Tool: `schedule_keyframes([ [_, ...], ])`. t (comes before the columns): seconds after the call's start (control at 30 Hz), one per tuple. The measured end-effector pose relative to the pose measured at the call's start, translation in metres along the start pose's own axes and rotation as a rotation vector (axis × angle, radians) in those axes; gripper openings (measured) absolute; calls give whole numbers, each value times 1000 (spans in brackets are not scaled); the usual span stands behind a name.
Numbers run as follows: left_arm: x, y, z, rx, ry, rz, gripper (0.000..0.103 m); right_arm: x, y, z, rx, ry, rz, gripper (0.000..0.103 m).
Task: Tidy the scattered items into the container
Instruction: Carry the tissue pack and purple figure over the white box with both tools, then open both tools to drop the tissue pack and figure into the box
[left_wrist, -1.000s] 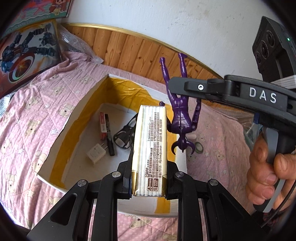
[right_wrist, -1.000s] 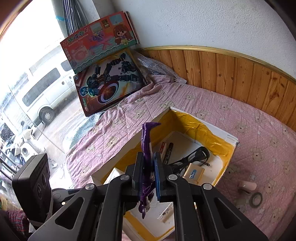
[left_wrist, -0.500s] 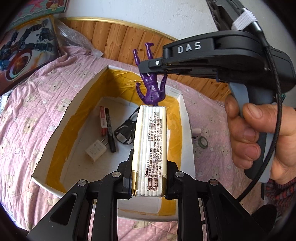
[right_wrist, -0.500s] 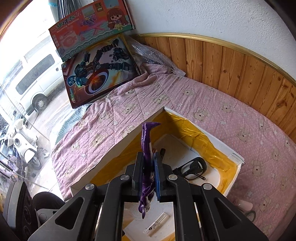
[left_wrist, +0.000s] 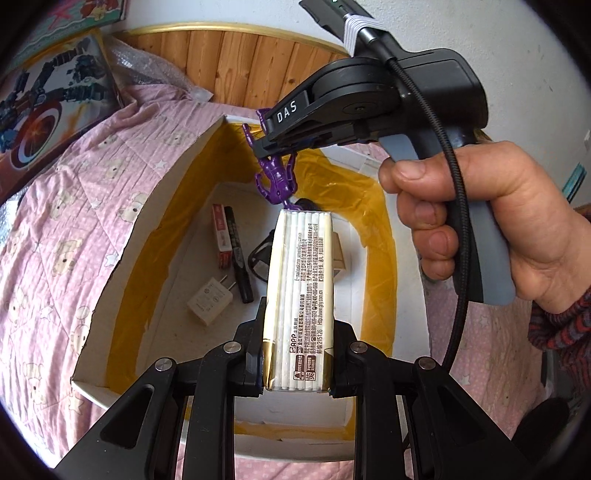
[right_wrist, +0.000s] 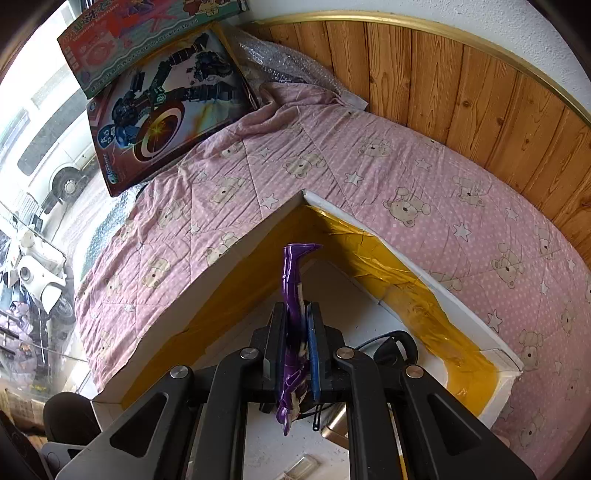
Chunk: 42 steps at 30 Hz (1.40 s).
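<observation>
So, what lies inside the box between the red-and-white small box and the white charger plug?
In the left wrist view, a black marker pen lies between the red-and-white small box and the white charger plug, on the floor of the box.

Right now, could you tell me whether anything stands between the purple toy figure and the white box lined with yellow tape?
Nothing visible does. The purple toy figure, clamped in the right hand-held gripper, hangs over the open white box; bare floor lies beneath it.

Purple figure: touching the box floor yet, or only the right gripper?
Apart. In the left wrist view the purple figure hangs from the right gripper, clamped by its legs, above the box floor.
</observation>
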<state>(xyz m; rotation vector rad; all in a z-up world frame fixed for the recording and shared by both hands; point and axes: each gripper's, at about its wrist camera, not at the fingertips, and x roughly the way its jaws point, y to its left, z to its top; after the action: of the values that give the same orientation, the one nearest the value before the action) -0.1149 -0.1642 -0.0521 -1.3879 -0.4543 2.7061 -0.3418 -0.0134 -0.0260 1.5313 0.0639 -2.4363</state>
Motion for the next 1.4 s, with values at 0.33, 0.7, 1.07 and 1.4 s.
schedule_keyframes([
  [0.33, 11, 1, 4, 33, 50, 19, 24, 44, -4, 5, -17, 89, -61, 12],
  [0.7, 33, 8, 13, 3, 190, 3, 34, 70, -23, 11, 43, 163, -64, 12],
  [1.07, 16, 5, 8, -1, 185, 16, 41, 52, -25, 15, 82, 157, -68, 29],
  [1.4, -25, -19, -1, 77, 119, 42, 41, 10, -9, -6, 64, 141, -51, 34],
])
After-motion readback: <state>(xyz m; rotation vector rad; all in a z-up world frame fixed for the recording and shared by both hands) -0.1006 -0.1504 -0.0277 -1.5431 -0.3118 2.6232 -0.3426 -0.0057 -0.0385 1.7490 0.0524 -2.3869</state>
